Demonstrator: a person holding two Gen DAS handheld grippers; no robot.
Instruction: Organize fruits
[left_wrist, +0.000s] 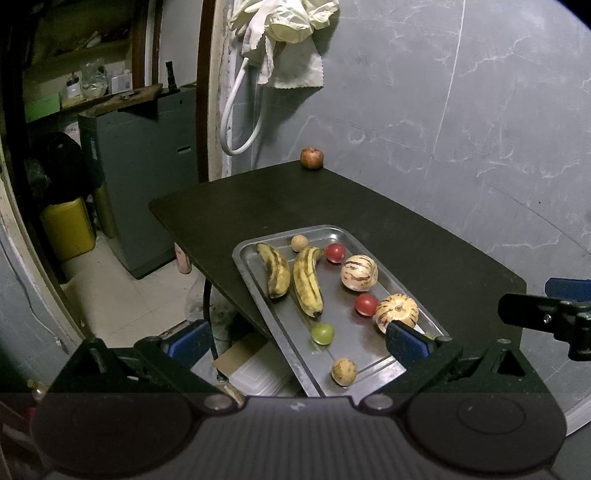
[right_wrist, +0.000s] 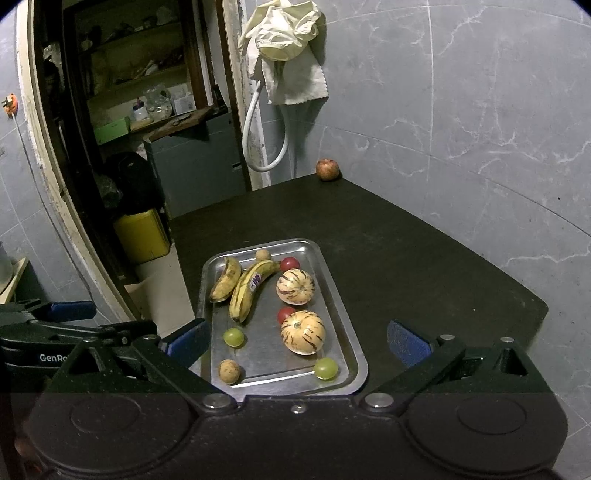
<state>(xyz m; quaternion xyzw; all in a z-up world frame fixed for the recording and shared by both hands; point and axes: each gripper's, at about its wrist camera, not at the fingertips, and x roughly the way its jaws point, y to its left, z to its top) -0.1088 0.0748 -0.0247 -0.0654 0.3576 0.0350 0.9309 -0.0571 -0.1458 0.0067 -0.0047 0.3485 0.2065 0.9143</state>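
Both tongs hang spread wide and empty above the near end of a dark tabletop (right_wrist: 424, 258). The left tongs (left_wrist: 295, 341) have their blue pads (left_wrist: 404, 341) parted over the near part of a steel tray (left_wrist: 334, 232); the right tongs (right_wrist: 297, 341) are likewise released, with the tray (right_wrist: 352, 369) between and just ahead of their pads.

On the tray lie two spotted bananas side by side: the shorter banana (right_wrist: 224, 280) to the left, the longer stickered banana (right_wrist: 248, 291) beside it. To their right sit two striped pepino melons, the far melon (right_wrist: 295, 286) and the near melon (right_wrist: 303, 332), each with a red tomato just behind it: far tomato (right_wrist: 289, 263), near tomato (right_wrist: 284, 314). Two green grapes rest toward the front, one grape (right_wrist: 233, 337) left of the near melon and another grape (right_wrist: 325, 368) at the front rim. A tan round fruit (right_wrist: 229, 371) sits in the front-left corner, a second tan fruit (right_wrist: 263, 254) at the far edge.

A lone apple (right_wrist: 327, 169) stands well apart at the tabletop's far corner, against the grey wall (right_wrist: 480, 110)
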